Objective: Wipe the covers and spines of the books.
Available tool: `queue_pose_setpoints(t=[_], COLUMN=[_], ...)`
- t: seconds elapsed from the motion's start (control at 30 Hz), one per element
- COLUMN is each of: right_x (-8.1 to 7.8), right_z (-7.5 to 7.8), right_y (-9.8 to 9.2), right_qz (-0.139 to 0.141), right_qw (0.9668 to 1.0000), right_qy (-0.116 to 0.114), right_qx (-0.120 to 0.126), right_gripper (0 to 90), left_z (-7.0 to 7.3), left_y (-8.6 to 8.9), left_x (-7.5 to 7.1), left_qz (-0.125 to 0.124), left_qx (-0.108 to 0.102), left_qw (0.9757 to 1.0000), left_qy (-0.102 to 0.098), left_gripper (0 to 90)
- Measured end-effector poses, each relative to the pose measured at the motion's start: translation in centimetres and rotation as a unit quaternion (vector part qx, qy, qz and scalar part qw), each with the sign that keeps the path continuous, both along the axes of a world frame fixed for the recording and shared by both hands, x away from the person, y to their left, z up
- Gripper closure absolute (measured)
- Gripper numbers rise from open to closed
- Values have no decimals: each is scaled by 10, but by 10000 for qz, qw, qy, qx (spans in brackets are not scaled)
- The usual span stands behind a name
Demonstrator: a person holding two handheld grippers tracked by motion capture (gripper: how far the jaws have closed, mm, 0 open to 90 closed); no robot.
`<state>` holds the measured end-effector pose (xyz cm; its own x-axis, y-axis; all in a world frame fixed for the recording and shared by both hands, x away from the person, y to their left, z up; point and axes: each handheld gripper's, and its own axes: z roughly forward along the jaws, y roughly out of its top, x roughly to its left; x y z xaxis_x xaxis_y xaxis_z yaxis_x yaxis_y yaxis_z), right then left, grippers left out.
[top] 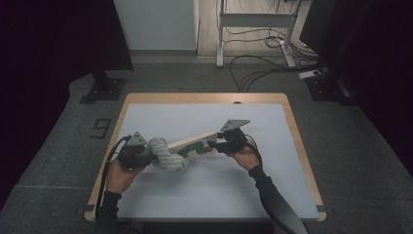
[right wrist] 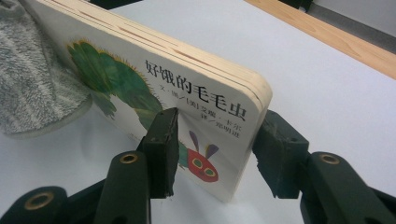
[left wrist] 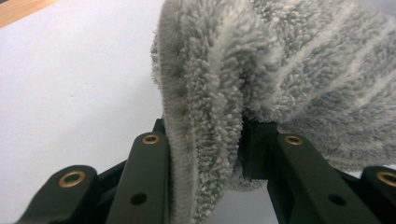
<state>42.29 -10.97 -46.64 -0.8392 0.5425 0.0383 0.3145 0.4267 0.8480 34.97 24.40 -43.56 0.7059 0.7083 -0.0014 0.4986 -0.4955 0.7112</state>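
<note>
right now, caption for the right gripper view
Right gripper clamps a thick caterpillar board book on edge beside a grey fluffy cloth.

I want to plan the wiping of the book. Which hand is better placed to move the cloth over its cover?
Probably the left. The left gripper already pinches the grey cloth beside the book, while the right gripper is clamped on the book and holds it tilted.

Cloth (left wrist: 280, 60): grey pile with paler stripes. Board book (right wrist: 154, 88): white cover, green caterpillar with red face, black characters. Table (top: 292, 126): white top, wooden rim
</note>
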Motion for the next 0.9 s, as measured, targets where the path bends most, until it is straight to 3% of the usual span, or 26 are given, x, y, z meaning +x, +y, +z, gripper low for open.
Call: queue_pose_setpoints(t=[0.2, 0.5, 0.67, 0.9], right_x=[0, 1, 1, 1], right_z=[0, 0, 0, 0], right_y=[0, -1, -1, -1], right_qz=[-8, -4, 4, -10], right_qw=[10000, 10000, 10000, 10000], right_qy=[22, 40, 38, 39], right_qx=[0, 27, 23, 26], right_gripper=[512, 513, 513, 513], left_z=[0, 6, 9, 13], left_y=[15, 42, 60, 77], left_x=[-1, -5, -5, -1], left_qz=[51, 356, 616, 1018], left_qx=[-212, -174, -66, 117], left_qw=[9997, 9992, 9981, 9946], left_qy=[52, 6, -27, -133], left_gripper=[676, 677, 677, 677])
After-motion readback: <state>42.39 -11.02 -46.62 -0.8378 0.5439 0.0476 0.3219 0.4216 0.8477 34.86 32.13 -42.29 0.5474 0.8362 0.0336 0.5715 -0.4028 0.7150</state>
